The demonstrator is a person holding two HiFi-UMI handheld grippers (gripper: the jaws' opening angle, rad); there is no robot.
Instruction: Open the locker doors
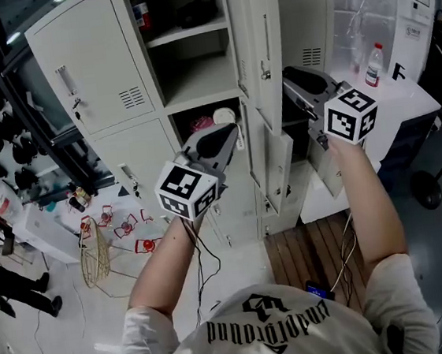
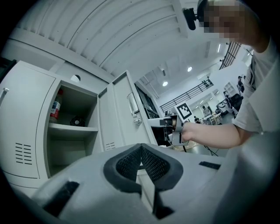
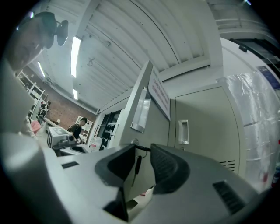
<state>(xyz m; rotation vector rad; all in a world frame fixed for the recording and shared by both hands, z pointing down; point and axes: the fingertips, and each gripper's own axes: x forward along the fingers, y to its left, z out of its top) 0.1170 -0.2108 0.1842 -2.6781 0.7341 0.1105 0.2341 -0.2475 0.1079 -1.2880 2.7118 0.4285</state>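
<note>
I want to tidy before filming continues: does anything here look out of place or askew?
Yes. Small red items lie scattered on the floor left of the lockers, beside a wire basket that seems tipped over.

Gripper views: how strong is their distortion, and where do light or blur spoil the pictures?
Left gripper view: strong fisheye with black corners, the pale grey metal locker door bows, round ceiling lamps glare slightly, a mosaic patch covers the top right; right gripper view: same fisheye, the long ceiling light strip is blown out; head view: sharper, evenly lit.
</note>
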